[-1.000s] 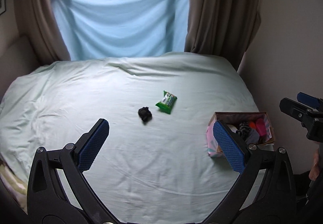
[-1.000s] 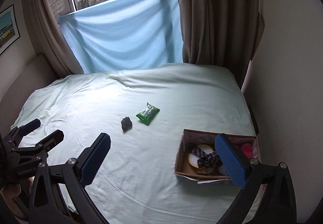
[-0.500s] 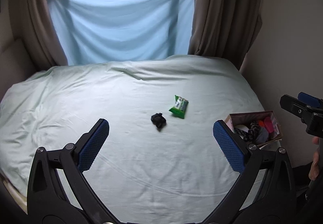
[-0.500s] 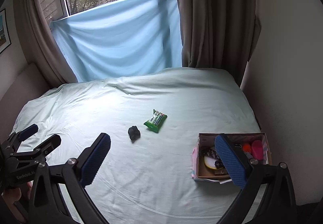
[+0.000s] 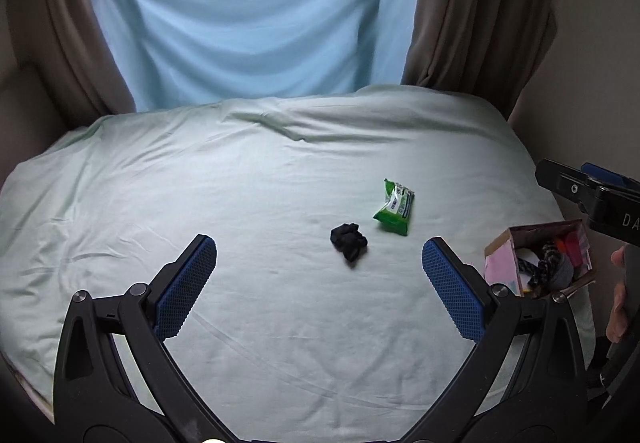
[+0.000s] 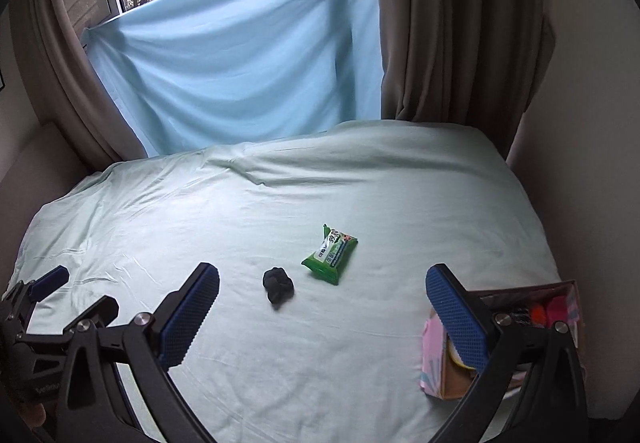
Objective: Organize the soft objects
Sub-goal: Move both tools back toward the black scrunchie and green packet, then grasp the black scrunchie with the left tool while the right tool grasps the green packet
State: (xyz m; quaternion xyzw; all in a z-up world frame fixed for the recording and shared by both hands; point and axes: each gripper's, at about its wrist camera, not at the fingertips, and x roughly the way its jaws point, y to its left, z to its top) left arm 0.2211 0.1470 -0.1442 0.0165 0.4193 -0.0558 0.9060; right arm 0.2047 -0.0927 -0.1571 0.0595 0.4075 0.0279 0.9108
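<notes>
Both hand-held grippers hang spread wide over the bed, holding and touching nothing. At the bottom of the left wrist view the left hand-held gripper (image 5: 319, 269) shows its two blue textured pads far apart, and the small crumpled black fabric bundle (image 5: 349, 241) lies on the pale green bed sheet (image 5: 200, 179) beyond the fingertips, right of the frame's centre and nearer the right-hand pad. Just up and right of the bundle, close but apart from it, lies the flat green plastic wipes packet (image 5: 394, 207). At the right edge of that frame sits the open cardboard box with pink patterned sides (image 5: 500, 267), with mixed soft items inside, dark, red and pink among them; above it the right hand-held gripper pokes in as a black bar.

In the right wrist view the right hand-held gripper (image 6: 322, 289) is likewise released, pads wide. The black fabric bundle (image 6: 278, 284) lies just past the fingertip line, left of the frame's centre, with the wipes packet (image 6: 330, 260) up and right of it. The cardboard box (image 6: 434, 355) sits at lower right, partly hidden behind the right-hand pad. The left hand-held gripper (image 6: 52, 293) appears at lower left.
</notes>
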